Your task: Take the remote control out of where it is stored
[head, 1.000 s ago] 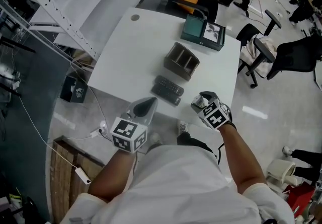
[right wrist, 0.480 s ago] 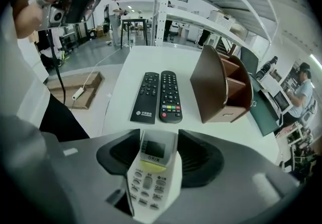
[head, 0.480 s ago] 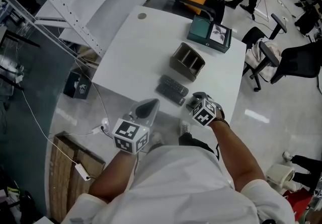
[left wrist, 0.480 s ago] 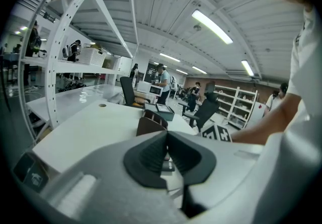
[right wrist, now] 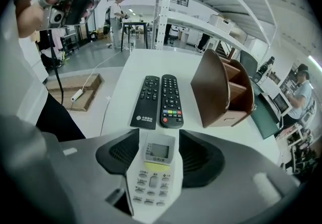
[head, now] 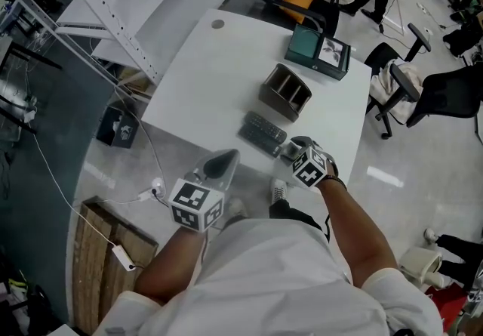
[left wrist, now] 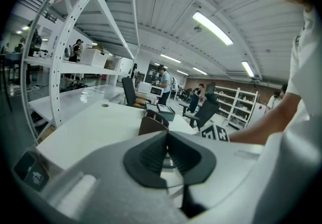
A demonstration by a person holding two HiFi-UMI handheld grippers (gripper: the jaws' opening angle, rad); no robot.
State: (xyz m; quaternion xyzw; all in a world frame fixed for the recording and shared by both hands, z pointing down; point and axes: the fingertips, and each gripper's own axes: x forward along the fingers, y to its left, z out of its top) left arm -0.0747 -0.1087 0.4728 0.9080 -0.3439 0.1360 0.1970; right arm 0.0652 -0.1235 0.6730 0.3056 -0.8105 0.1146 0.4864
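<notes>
Your right tongs (right wrist: 159,141) pinch the white remote (right wrist: 154,177) by its sides, near the brown holder (right wrist: 221,92). It looks like light, stiff, slick plastic, so grip mid-body. Left tongs (left wrist: 167,142) are pressed together, empty.

No legible text — logo print on left black remote (right wrist: 146,102), brand on white remote (right wrist: 153,175) too blurred.
</notes>
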